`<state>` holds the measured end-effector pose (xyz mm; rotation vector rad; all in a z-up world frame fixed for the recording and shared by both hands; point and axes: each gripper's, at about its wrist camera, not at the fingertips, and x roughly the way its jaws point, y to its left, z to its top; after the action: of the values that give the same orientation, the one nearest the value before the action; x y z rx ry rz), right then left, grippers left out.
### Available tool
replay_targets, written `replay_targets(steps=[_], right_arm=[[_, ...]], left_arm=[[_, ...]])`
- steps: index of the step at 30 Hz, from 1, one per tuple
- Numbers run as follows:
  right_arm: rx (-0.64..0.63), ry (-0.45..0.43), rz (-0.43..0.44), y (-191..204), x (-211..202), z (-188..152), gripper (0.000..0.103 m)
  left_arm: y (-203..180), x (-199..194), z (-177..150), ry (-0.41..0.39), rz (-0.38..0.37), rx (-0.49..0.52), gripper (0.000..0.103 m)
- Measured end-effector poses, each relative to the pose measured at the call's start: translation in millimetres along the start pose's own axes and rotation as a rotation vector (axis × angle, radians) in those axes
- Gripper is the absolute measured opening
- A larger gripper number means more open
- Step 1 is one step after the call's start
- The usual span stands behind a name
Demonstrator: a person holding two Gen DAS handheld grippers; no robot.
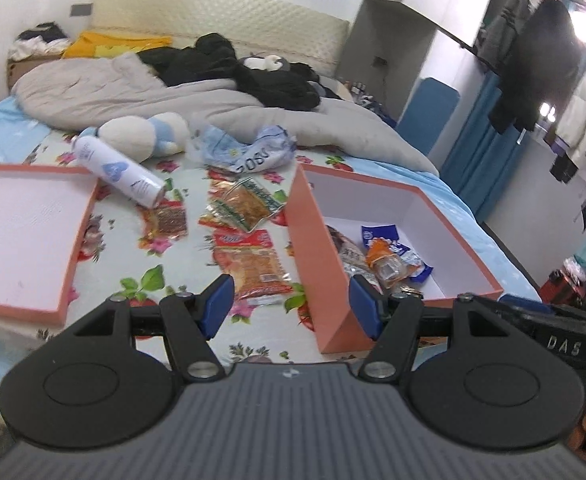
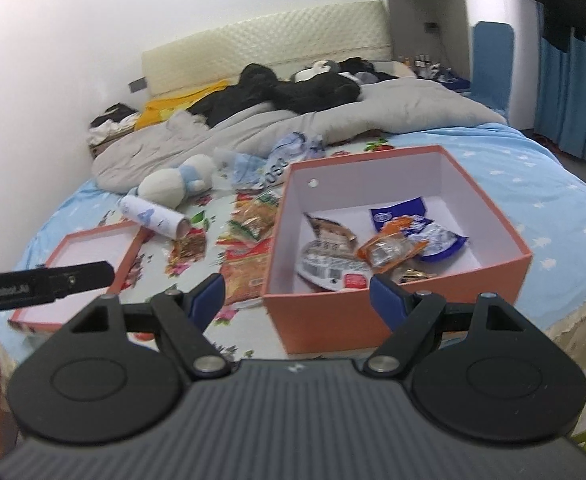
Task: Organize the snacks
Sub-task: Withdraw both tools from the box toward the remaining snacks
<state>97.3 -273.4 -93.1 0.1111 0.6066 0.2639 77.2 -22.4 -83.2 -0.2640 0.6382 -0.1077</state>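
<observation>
Ahead and to the right of the spread, empty left gripper (image 1: 291,304), the rigid orange cardboard box (image 1: 313,248) holds several crinkly foil packets. Just ahead lies the large red snack packet (image 1: 253,264); best pinched flat by one sealed edge, since the glossy film may slip. The right gripper (image 2: 297,300) is also spread wide, over the box's near wall.
</observation>
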Motion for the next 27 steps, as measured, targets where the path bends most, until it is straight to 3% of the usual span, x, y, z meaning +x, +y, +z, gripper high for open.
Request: replay_targets(steps=[9,15,27], right_arm=[[-0.047,0.064,0.094,45,13,-18,0.081],[-0.082,0.097,0.111,61,25,-24,0.081],[-0.113,0.128,0.158,80,82,-16,0.081]], left_arm=[[32,0,-23,0.045,0.044,-0.061,0.069],[59,12,-29,0.075,0.080,-0.128,0.069],[100,83,-1,0.100,0.137,-0.162,0.069]])
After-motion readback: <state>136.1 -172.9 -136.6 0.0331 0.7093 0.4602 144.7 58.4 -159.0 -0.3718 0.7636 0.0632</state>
